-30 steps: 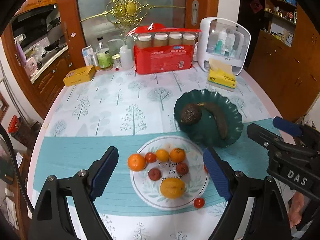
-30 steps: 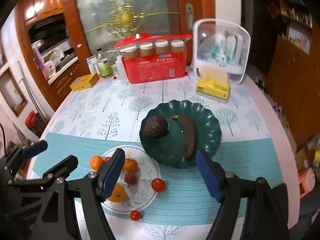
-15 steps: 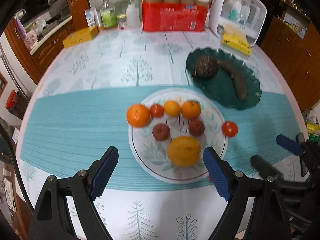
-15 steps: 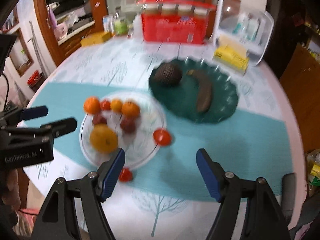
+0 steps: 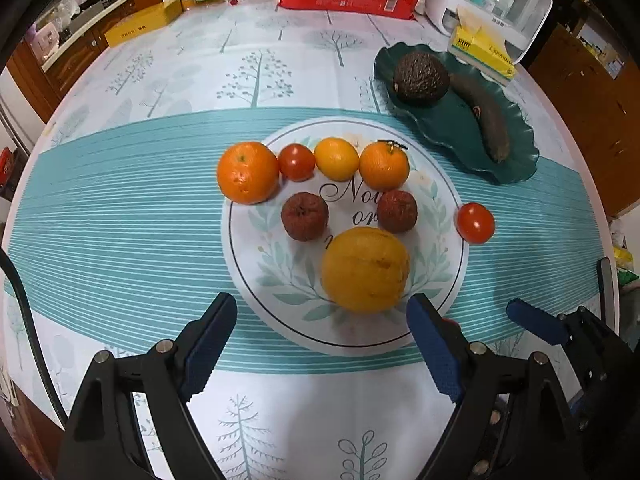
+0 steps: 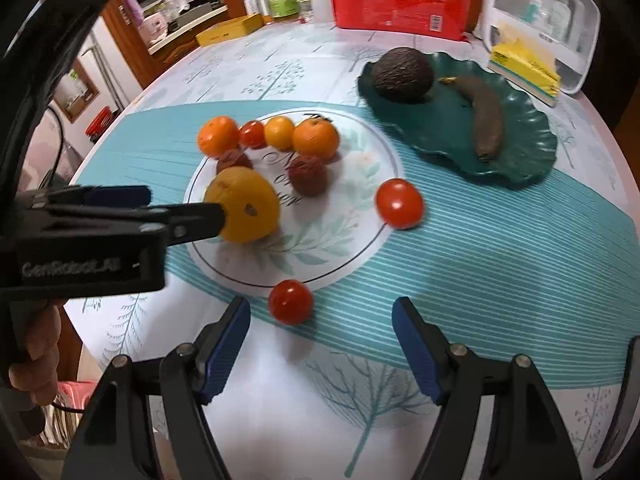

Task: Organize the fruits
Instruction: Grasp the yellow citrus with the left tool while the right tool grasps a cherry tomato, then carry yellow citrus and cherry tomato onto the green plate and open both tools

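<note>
Fruit sits mostly on the white leaf-printed plate (image 5: 444, 280), the landmark here. On it, a large yellow citrus (image 5: 365, 269) lies at the near side, two wrinkled dark-red fruits (image 5: 305, 216) behind it, and a far row of a tomato (image 5: 296, 162), a yellow-orange citrus (image 5: 336, 159) and an orange (image 5: 384, 165). A bigger orange (image 5: 247, 172) overlaps the plate's far-left rim. One tomato (image 6: 399, 203) rests on the cloth at the plate's right rim, another (image 6: 290, 301) just off its near rim. Beyond the plate to the right, a dark green scalloped plate (image 5: 516, 168) carries an avocado (image 5: 420, 78) and a blackened banana (image 5: 486, 120). Left gripper (image 5: 320, 344) hangs over the plate's near edge, jaws wide, nothing between them (the yellow citrus lies just ahead). Right gripper (image 6: 320, 344) is equally wide and empty, the near tomato just ahead.
</note>
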`<state>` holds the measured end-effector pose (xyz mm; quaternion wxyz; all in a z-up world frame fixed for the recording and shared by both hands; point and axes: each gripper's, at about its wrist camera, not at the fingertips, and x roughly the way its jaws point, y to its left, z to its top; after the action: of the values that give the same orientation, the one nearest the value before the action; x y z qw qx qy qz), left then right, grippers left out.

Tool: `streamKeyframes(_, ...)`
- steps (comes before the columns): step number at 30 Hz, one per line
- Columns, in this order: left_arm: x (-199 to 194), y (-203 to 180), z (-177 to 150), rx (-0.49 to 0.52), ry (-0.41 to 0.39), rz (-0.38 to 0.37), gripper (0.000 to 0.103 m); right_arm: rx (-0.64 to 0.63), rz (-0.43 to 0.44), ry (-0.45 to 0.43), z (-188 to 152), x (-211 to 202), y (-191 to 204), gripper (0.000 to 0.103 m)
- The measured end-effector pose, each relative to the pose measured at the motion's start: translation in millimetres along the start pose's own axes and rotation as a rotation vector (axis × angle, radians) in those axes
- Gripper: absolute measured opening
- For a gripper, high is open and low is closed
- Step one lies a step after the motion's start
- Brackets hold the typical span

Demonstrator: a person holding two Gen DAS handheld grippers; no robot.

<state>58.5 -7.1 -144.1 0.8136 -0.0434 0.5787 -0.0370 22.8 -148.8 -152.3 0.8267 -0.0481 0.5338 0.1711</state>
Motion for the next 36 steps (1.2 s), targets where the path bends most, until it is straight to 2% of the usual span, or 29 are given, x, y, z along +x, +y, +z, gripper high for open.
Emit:
streamKeyframes(3, 11, -1, 3, -0.010, 0.022, -0.013, 0.086, -0.018, -0.005, 0.001, -1, 5, 3, 0.073)
streamKeyframes(10, 29, -7, 10, -0.012, 0.043, -0.030, 0.083, -0.034, 0.000, 0.023, -3, 16, 5, 0.052)
streamKeyframes(15, 38, -12, 15, -0.006, 0.049, -0.045, 0.071, -0.056, 0.011, 0.022, -4, 20, 8, 0.045)
streamKeyframes(17, 40, -15, 16, 0.001, 0.051, -0.055, 0.064, -0.067, 0.019, 0.029, -4, 23, 10, 0.034)
streamKeyframes(19, 42, -20, 17, 0.009, 0.053, -0.064, 0.058, -0.080, 0.015, 0.024, -4, 23, 11, 0.028)
streamKeyframes(21, 43, -23, 17, 0.016, 0.055, -0.078, 0.050, -0.079, 0.020, 0.023, -4, 23, 10, 0.028)
streamKeyframes(30, 38, -29, 17, 0.041, 0.039, -0.049, 0.047, -0.047, 0.033, 0.013, 1, 17, -1, 0.027)
streamKeyframes(36, 10, -38, 26, 0.077, -0.015, -0.058, 0.047, -0.008, 0.026, -0.037, 11, -4, -15, 0.027)
